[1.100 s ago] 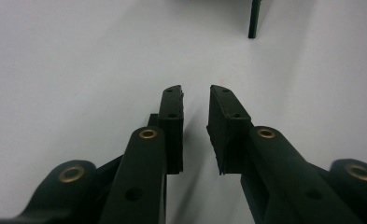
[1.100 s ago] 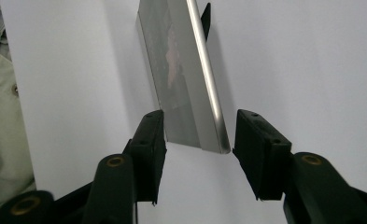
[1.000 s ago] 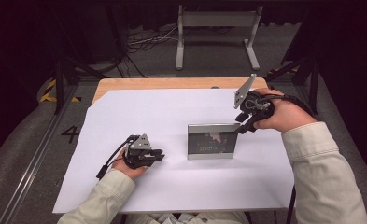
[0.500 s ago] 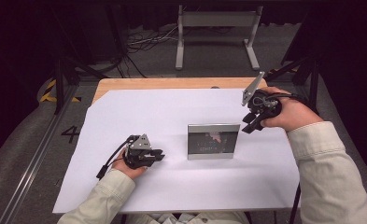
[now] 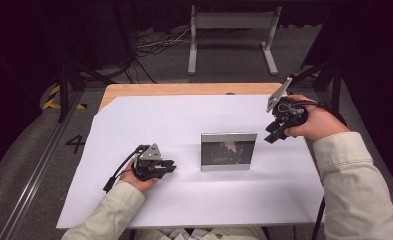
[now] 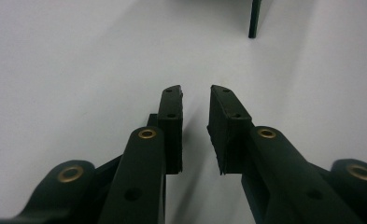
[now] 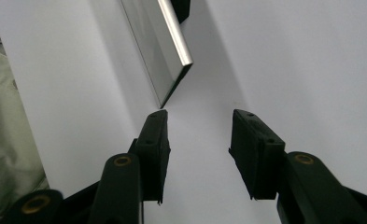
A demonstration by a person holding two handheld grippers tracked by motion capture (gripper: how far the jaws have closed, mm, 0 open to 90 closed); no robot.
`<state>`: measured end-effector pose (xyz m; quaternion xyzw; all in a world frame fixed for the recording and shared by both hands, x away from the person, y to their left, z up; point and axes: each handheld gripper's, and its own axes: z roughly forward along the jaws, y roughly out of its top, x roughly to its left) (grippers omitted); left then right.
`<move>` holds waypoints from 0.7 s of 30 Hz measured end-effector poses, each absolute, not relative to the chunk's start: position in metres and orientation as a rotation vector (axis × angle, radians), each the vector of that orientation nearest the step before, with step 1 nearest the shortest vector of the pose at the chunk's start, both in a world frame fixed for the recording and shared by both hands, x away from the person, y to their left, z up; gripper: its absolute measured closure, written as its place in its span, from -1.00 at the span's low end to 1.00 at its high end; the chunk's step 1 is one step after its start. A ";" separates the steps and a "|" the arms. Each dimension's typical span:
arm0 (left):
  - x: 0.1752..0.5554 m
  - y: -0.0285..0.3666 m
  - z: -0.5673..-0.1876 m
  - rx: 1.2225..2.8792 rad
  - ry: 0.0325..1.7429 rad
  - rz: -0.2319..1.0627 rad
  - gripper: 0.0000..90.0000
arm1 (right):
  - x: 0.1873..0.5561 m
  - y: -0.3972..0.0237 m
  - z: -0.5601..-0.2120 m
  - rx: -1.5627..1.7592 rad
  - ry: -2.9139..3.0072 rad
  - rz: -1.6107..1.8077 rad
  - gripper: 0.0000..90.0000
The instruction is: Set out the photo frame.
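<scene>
two claws over one white-covered bench, and the thing between them is a silver picture frame standing upright near the middle, a little toward the right edge, its dark glass facing the person's side. left claw rests low on the sheet, well apart from the frame, jaws parted with nothing between them. right claw hangs above the right edge, also parted and empty, its tips aimed down toward the frame's right end. looks like the reach-in is the step in hand, and to do it well the right claw should square up to the frame's end, come down straight so one jaw passes each face, and close gently; a nudge from the side could tip a thing that stands this narrow. the right gripper view gives what the high view cannot: the frame edge-on, its thin polished rim just beyond the right claw, apart from the pads. the left gripper view adds a dark strip far off past the left claw.
</scene>
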<state>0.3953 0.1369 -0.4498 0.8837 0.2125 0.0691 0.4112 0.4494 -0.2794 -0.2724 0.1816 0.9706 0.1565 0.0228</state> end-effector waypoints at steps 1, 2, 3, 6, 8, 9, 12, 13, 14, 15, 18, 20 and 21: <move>0.395 0.137 -0.450 2.223 0.536 0.176 0.68 | 0.450 -0.281 -0.273 0.569 3.002 0.490 0.25; 0.395 0.137 -0.450 2.223 0.537 0.177 0.68 | 0.450 -0.283 -0.275 0.590 2.989 0.501 0.23; 0.395 0.137 -0.450 2.222 0.537 0.177 0.68 | 0.450 -0.285 -0.276 0.595 2.985 0.504 0.22; 0.395 0.137 -0.450 2.219 0.540 0.177 0.68 | 0.449 -0.290 -0.282 0.628 2.953 0.549 0.18; 0.395 0.137 -0.450 2.219 0.540 0.178 0.68 | 0.447 -0.294 -0.286 0.641 2.942 0.569 0.17; 0.395 0.137 -0.450 2.219 0.540 0.178 0.68 | 0.445 -0.297 -0.289 0.655 2.933 0.582 0.17; 0.395 0.137 -0.450 2.223 0.538 0.179 0.68 | 0.441 -0.304 -0.295 0.692 2.914 0.629 0.18; 0.395 0.137 -0.450 2.222 0.538 0.179 0.68 | 0.439 -0.306 -0.297 0.705 2.906 0.644 0.18; 0.395 0.137 -0.450 2.222 0.538 0.179 0.68 | 0.437 -0.308 -0.299 0.729 2.892 0.664 0.18; 0.395 0.137 -0.450 2.222 0.538 0.180 0.68 | 0.436 -0.311 -0.300 0.743 2.879 0.686 0.19; 0.395 0.137 -0.450 2.222 0.537 0.179 0.68 | 0.430 -0.317 -0.305 0.792 2.838 0.738 0.20; 0.395 0.137 -0.450 2.222 0.537 0.176 0.68 | 0.427 -0.320 -0.308 0.819 2.816 0.762 0.20; 0.395 0.137 -0.450 2.222 0.537 0.178 0.68 | 0.424 -0.322 -0.311 0.837 2.805 0.780 0.20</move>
